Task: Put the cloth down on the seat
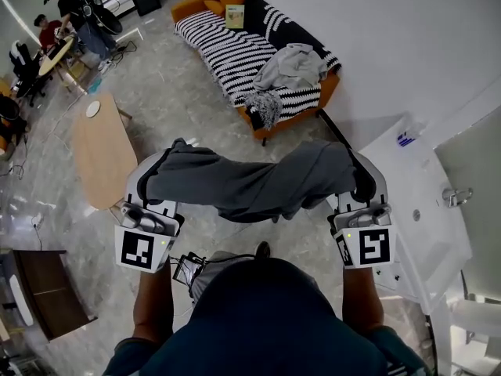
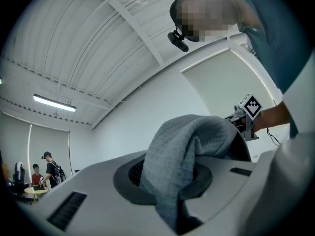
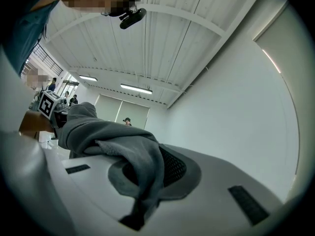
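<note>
Closest to us, well short of the sofa, our left gripper and right gripper are each clamped tight on one end of the grey cloth. The cloth sags in the air between them, above the floor and not on the sofa's seat. Left of the sofa's near end stands an oval wooden worktop. A pale grey garment lies heaped on the sofa's near end. Beyond the sofa's far end, to its left, people gather at a table.
</note>
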{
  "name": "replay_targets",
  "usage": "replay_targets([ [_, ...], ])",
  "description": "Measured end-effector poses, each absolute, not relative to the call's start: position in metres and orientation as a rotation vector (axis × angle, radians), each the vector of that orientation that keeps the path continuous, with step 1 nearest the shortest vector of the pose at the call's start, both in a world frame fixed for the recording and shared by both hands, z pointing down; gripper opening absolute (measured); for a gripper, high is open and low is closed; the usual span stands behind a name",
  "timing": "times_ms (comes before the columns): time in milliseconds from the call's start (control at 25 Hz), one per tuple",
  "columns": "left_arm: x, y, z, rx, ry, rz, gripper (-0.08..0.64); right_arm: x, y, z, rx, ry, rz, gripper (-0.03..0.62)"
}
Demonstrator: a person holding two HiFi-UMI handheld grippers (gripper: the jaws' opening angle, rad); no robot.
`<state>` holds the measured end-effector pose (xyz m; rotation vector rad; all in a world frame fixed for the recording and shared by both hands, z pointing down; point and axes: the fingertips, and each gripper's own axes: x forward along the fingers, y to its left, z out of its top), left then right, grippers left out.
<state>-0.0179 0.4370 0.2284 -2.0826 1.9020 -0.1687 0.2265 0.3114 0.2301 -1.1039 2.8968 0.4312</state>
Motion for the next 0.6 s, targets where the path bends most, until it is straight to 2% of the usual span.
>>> replay_targets([
  [600, -0.058, 0.382, 0.23, -2.091, 1.865, -0.217, 0.058, 0.18, 0.27, 0.235, -1.234, 2.886, 0.59, 0.031],
])
